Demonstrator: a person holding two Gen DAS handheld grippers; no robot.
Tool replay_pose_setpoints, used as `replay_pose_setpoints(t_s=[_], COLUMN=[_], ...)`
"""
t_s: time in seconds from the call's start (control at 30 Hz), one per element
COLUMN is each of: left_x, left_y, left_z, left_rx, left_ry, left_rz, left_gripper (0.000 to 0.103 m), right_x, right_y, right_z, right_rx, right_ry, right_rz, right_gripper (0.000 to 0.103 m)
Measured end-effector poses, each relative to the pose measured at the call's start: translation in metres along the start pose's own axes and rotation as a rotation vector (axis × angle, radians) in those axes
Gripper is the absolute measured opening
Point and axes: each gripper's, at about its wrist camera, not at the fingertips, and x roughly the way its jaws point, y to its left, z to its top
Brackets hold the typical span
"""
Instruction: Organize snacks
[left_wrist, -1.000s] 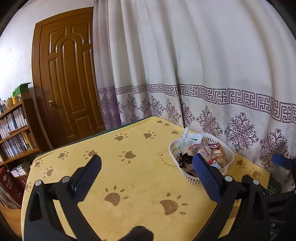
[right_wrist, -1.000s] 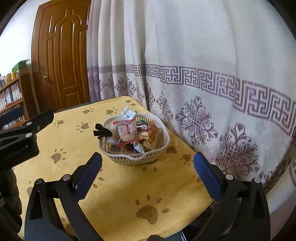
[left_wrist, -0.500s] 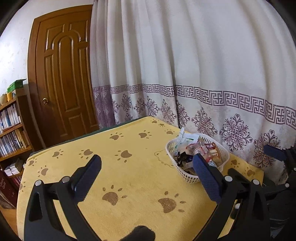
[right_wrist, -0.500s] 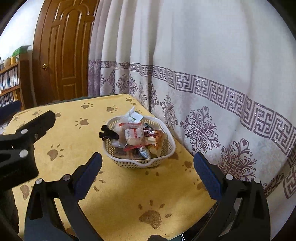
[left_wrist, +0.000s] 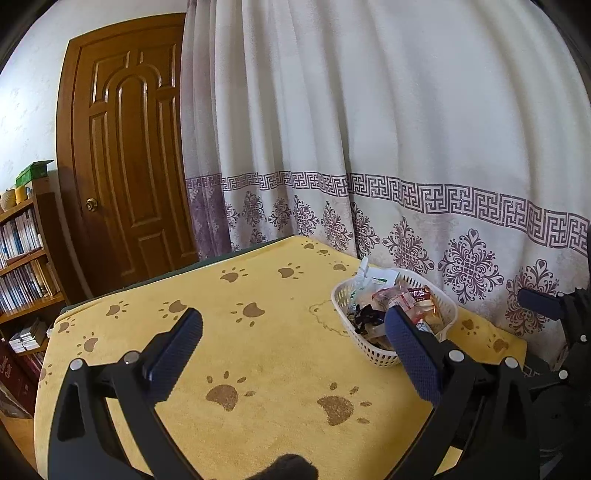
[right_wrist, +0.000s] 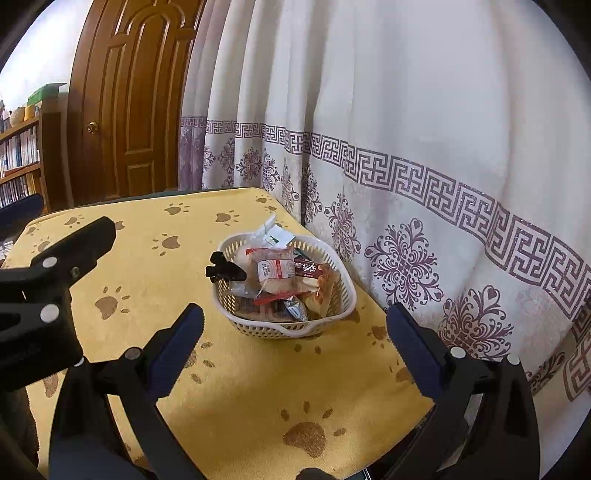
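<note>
Yellow paw-print tablecloth (left_wrist: 258, 354) beside patterned curtain (left_wrist: 369, 147), wooden door (left_wrist: 125, 155) beyond.

The table (right_wrist: 236, 373) is covered edge to edge by a yellow cloth (left_wrist: 258, 354) printed with brown paw marks, lying flat and smooth. One white slotted basket (right_wrist: 284, 326) sits directly on the cloth, near the table's far corner and close to the curtain-side edge. It's heaped with wrapped snacks (right_wrist: 275, 269), some poking above the rim, and a black clip (right_wrist: 225, 271) juts over the side away from the curtain. A faint outline, perhaps a stain (left_wrist: 325, 317), marks the cloth just beside the basket. A dark green edge shows under the cloth along the table's far side.
</note>
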Motion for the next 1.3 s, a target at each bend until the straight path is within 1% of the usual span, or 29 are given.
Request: replay_pose_setpoints(t_s=[0.57,1.3], left_x=[0.003,0.013], left_y=[0.001,0.001], left_z=[-0.002,-0.007], left_rx=[0.006,0.009], left_ry=[0.010,0.035], left_rz=[0.005,0.008], left_gripper=[0.098,0.098], right_x=[0.001,0.006], right_y=[0.004,0.008], right_z=[0.003,0.001], right_rx=[-0.009,-0.022], right_ry=[-0.006,0.017], right_rz=[-0.028,-0.044], right_gripper=[0.100,0.100])
